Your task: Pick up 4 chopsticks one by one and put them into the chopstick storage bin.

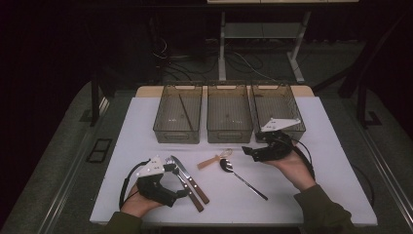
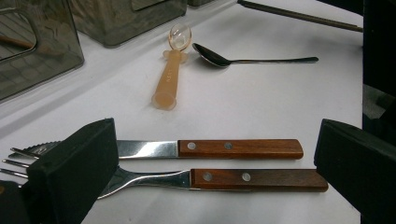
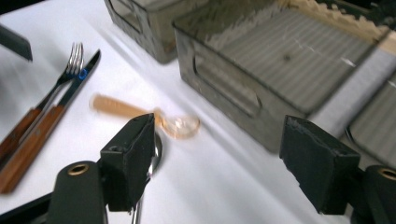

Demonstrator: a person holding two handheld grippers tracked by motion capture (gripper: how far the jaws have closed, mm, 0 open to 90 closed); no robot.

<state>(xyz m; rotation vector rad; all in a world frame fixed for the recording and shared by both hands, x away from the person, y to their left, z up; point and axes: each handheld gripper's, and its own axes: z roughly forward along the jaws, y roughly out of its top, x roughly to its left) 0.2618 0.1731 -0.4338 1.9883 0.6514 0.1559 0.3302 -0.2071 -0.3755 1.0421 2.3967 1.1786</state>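
Two grippers, both with jaws apart and empty: my left gripper [image 1: 176,181] straddles the fork [image 2: 219,179] and knife [image 2: 210,149]; my right gripper [image 1: 248,152] is probably lining up on the metal spoon [image 1: 241,178] and must close on it next.

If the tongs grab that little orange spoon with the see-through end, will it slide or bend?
The orange spoon looks like plastic, so it is probably light and may skid on the smooth white table. Its round handle might roll. Its thin clear bowl could flex a little if squeezed.

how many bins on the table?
3, in a row at the table's far edge: left bin holding a thin stick, middle bin, right bin partly behind the right gripper. None seem hidden.
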